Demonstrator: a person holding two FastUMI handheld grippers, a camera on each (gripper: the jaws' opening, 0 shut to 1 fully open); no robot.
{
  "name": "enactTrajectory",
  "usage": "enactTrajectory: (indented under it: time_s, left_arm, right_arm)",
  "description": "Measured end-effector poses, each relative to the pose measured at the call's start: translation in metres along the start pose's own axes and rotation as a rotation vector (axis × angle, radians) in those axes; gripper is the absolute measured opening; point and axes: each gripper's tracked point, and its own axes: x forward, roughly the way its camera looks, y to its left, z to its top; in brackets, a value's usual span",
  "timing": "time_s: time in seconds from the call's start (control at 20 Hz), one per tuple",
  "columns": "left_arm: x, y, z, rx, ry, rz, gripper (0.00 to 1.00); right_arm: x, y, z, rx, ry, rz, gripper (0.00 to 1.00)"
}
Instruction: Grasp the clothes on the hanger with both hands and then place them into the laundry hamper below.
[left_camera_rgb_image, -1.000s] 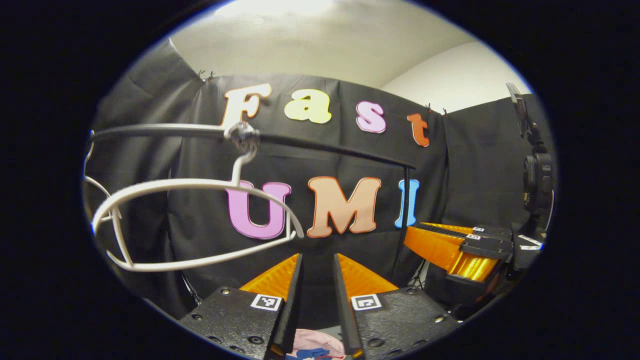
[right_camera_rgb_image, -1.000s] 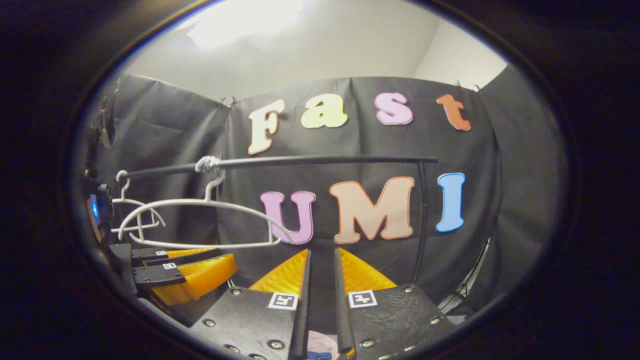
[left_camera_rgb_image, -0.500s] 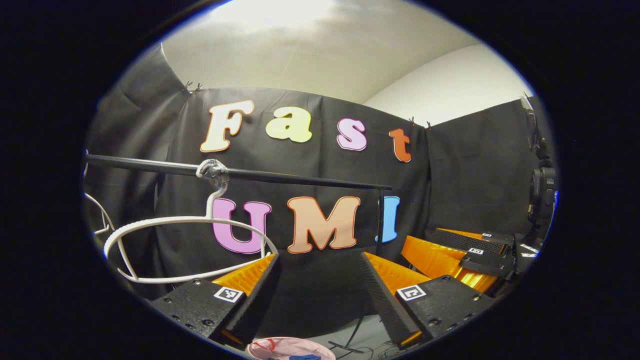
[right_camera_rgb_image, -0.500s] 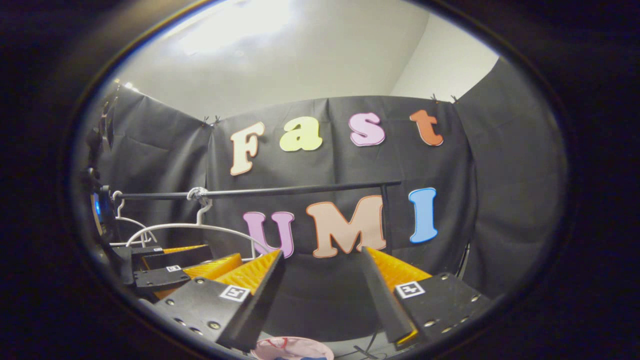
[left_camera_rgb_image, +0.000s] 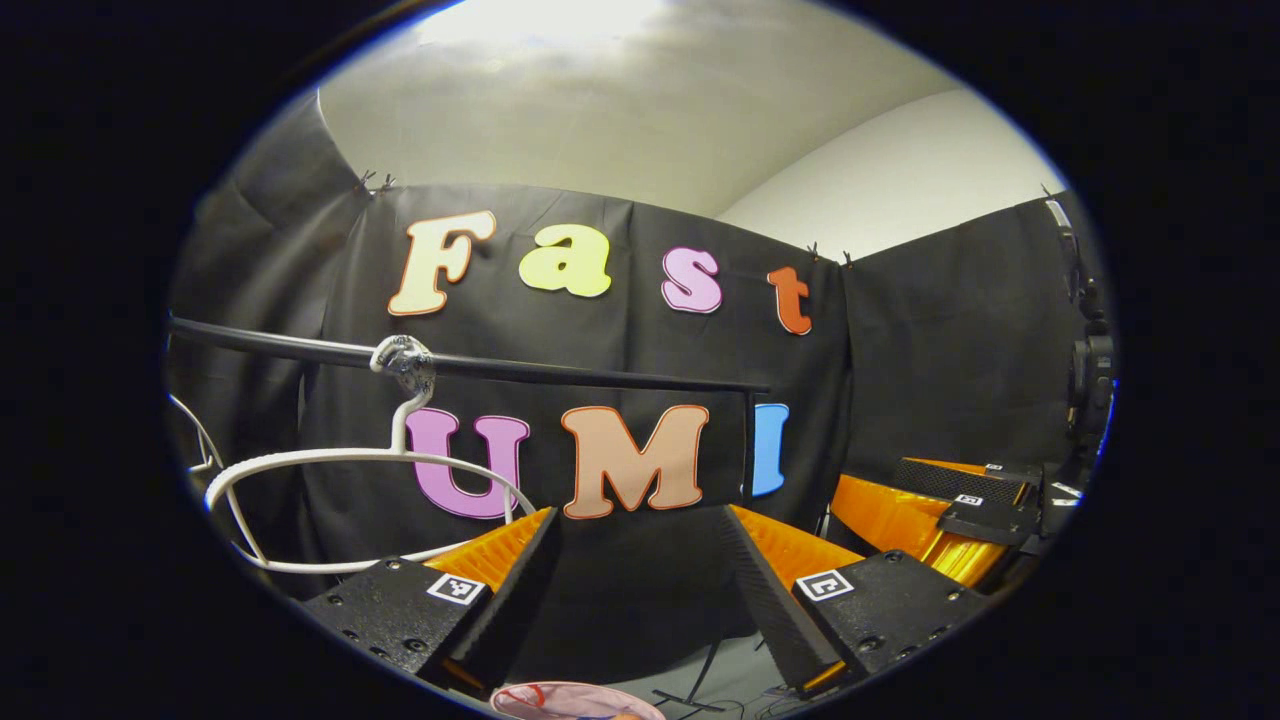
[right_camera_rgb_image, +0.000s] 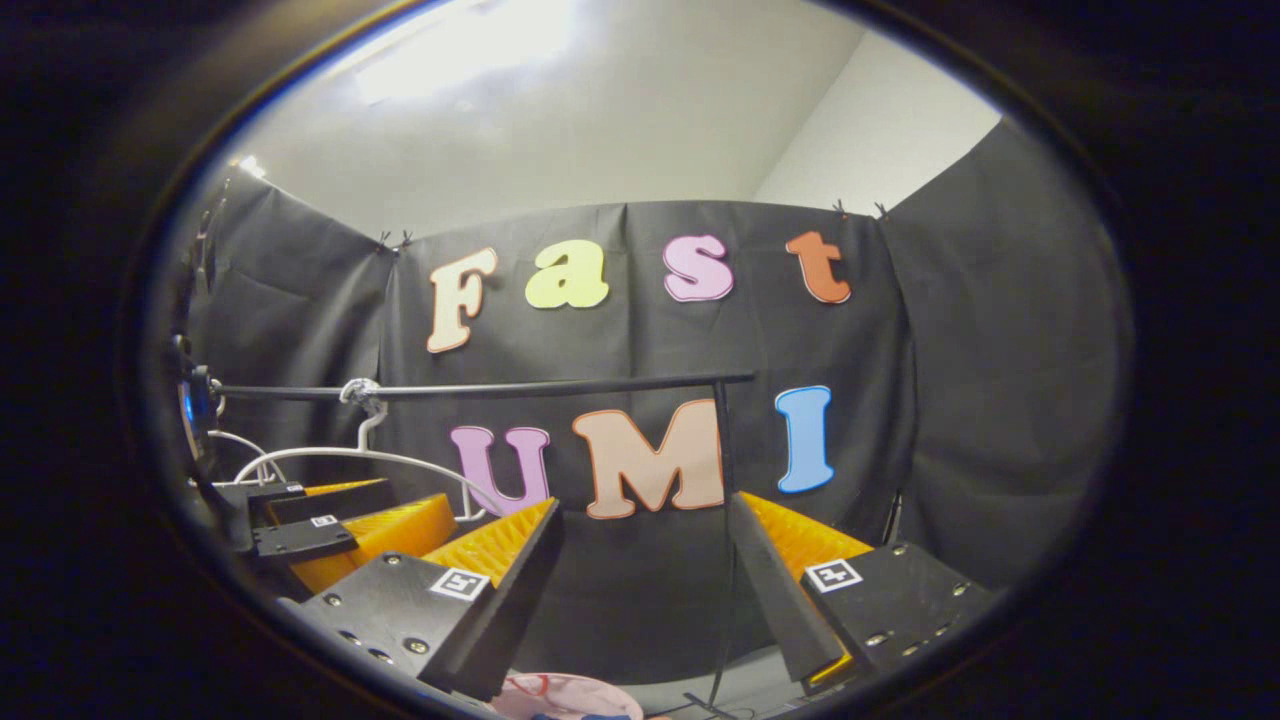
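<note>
- Black cloth walls the booth; a dark rail (left_camera_rgb_image: 560, 372) crosses it, and a bare white hanger (left_camera_rgb_image: 350, 460) hangs from it at nine o'clock.
- Left gripper (left_camera_rgb_image: 640, 560) and right gripper (right_camera_rgb_image: 645, 545) both stand spread wide, holding nothing.
- Pink clothes (left_camera_rgb_image: 575, 702) lie at six o'clock, below the fingers, seemingly in the hamper, whose rim I cannot make out.
- Judged from this, the drop looks done; nothing obvious remains.

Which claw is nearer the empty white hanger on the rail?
Left. The left claw sits just right of the white hanger, its finger reaching the hanger's end. The right claw sits farther right, beyond the left claw.
</note>
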Motion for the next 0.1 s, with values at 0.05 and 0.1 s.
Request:
enactTrajectory:
  time_s: [0.05, 0.1]
  left_arm:
    - [0.0023, 0.002, -0.0005, 0.001, -0.001, 0.003, 0.97]
    - [0.0037, 0.0036, -0.0005, 0.003, 0.001, 0.007, 0.97]
  right_arm:
    - [0.0001, -0.0023, 0.0003, -0.003, -0.004, -0.003, 0.99]
    - [-0.0007, -0.0034, 0.001, -0.004, -0.004, -0.007, 0.99]
